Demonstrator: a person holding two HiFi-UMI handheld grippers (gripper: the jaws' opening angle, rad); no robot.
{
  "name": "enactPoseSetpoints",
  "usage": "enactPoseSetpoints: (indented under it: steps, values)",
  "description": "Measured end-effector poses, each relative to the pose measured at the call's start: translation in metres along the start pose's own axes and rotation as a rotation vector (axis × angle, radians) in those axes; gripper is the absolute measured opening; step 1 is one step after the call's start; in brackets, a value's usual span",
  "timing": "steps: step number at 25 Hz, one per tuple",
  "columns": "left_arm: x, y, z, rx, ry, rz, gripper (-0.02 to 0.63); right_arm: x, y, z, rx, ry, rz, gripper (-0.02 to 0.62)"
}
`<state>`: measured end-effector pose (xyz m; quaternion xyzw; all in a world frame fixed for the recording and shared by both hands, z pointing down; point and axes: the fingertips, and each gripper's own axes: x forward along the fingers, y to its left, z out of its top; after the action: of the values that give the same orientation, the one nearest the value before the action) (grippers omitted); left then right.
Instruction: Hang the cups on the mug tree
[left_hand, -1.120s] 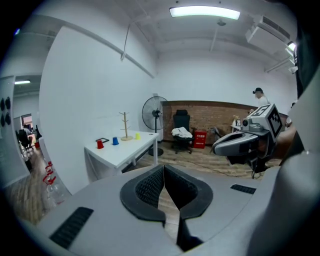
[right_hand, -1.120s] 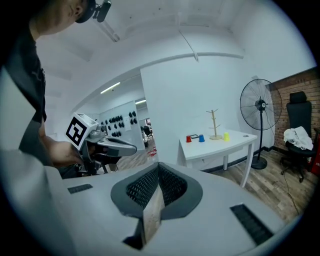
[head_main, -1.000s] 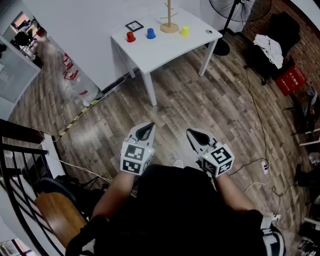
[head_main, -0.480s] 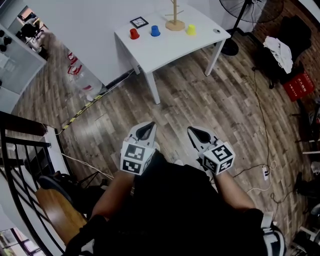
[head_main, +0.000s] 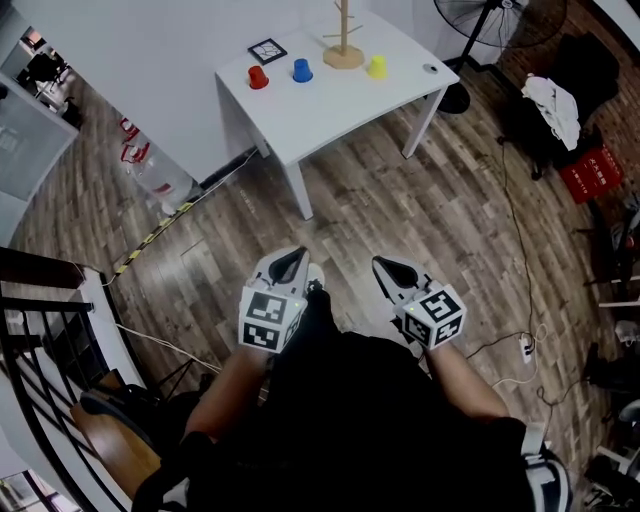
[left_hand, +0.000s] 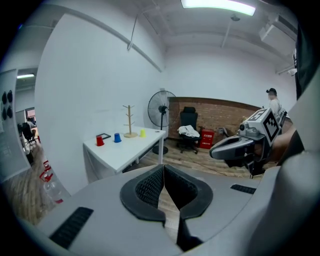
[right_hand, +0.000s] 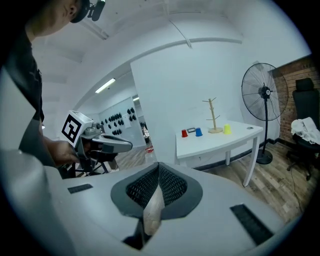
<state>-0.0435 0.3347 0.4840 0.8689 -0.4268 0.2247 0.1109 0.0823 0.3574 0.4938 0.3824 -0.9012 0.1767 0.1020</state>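
Black ribbed jaws are seen pressed together on the left gripper (head_main: 291, 262) and the right gripper (head_main: 388, 270) alike, nothing pinched, both held low over the wood-plank floor (head_main: 400, 220). Well beyond them, a white counter (head_main: 330, 100) is sighted: red cup (head_main: 258, 77), blue cup (head_main: 301, 69) and yellow cup (head_main: 376, 66), small and tapered, are stood beside the slim wooden mug tree (head_main: 342, 40).

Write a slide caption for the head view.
Left gripper and right gripper, shut and empty, short of the table holding red cup, blue cup, yellow cup and bare mug tree.
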Motion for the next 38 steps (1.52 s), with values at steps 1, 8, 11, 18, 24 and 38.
enactPoseSetpoints:
  steps: [1, 8, 11, 18, 24, 38]
  values:
    - [0.008, 0.008, 0.007, 0.001, -0.008, -0.002, 0.018, 0.007, -0.007, 0.007, -0.001, 0.000, -0.009, 0.006]
    - [0.050, 0.076, 0.064, 0.034, -0.072, -0.016, 0.018, 0.066, -0.042, 0.065, -0.045, -0.008, -0.036, 0.006]
    - [0.067, 0.106, 0.082, 0.041, -0.084, -0.024, 0.018, 0.090, -0.057, 0.084, -0.050, -0.007, -0.055, 0.006]
    - [0.103, 0.175, 0.094, 0.050, -0.080, -0.036, 0.018, 0.154, -0.085, 0.113, -0.050, -0.010, -0.083, 0.006]
    - [0.121, 0.218, 0.106, 0.071, -0.085, -0.058, 0.018, 0.199, -0.094, 0.132, -0.054, -0.022, -0.097, 0.006]
    - [0.163, 0.249, 0.109, 0.037, -0.062, -0.102, 0.018, 0.233, -0.121, 0.142, -0.023, 0.014, -0.129, 0.006]
